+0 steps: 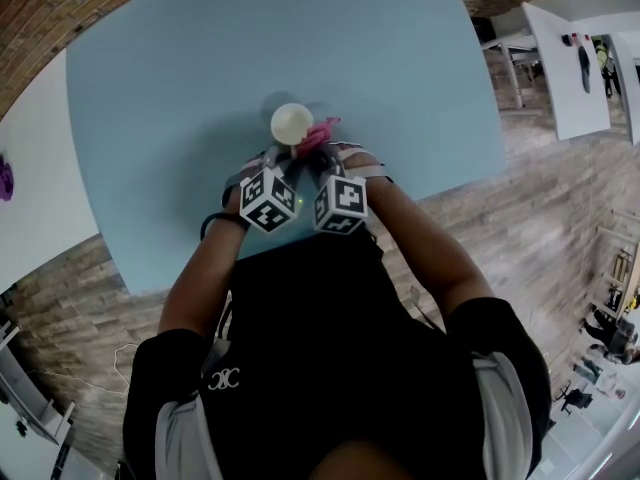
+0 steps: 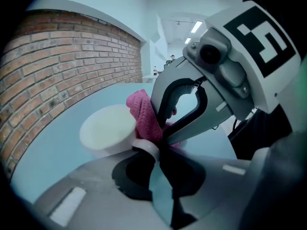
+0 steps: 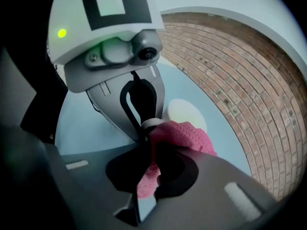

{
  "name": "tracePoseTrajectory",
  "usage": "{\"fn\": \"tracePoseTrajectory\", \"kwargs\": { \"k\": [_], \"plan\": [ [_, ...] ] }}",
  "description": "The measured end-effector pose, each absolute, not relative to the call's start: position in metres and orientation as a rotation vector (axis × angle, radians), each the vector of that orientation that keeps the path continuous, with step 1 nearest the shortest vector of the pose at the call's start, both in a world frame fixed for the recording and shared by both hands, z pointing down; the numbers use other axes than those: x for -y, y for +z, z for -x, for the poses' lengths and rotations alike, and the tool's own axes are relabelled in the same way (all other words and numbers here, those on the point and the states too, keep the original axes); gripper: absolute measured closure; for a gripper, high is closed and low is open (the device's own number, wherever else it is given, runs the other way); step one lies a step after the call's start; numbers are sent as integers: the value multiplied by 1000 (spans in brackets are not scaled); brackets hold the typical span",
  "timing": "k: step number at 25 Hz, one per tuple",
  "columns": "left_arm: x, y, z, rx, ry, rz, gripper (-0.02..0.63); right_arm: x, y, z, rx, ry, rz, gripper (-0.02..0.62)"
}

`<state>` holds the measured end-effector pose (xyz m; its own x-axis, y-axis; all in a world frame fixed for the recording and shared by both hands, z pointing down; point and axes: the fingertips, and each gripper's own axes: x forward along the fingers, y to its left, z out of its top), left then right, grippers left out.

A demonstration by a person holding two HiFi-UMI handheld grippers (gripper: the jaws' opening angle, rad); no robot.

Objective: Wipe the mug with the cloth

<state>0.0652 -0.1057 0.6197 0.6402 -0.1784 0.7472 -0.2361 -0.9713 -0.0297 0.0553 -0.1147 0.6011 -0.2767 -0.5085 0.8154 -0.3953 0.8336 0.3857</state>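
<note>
Pinching the mug (image 2: 108, 131) by its white handle (image 2: 145, 146), the left gripper (image 2: 156, 153) has its jaws drawn narrow on the loop. The mug stands upright near the middle of the pale blue table (image 1: 180, 88), just on the far side of both grippers. The right gripper (image 3: 147, 150) is clamped on the pink cloth (image 3: 184, 135), which bunches against the mug's right side beside the handle.

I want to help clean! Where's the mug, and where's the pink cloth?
mug (image 1: 291, 121), head view, on its pale round top.
cloth (image 3: 188, 135), right gripper view, on the middle of its bunched pink part.
</note>
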Motion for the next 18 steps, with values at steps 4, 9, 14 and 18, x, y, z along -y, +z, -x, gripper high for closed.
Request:
{"fn": "tracePoseTrajectory", "kwargs": {
  "k": [4, 9, 14, 18],
  "plan": [
    [105, 620, -64, 352, 1259, -2776, 582, 118, 616, -61, 1867, -110, -637, 558],
    [101, 618, -59, 310, 1250, -2780, 583, 122, 622, -65, 1908, -12, -678, 558],
    [97, 618, -48, 283, 1264, -2780, 584, 129, 626, -66, 1947, 112, -746, 558],
    [96, 620, -38, 296, 1276, -2773, 583, 134, 625, -65, 1951, 206, -799, 558]
  ]
}}
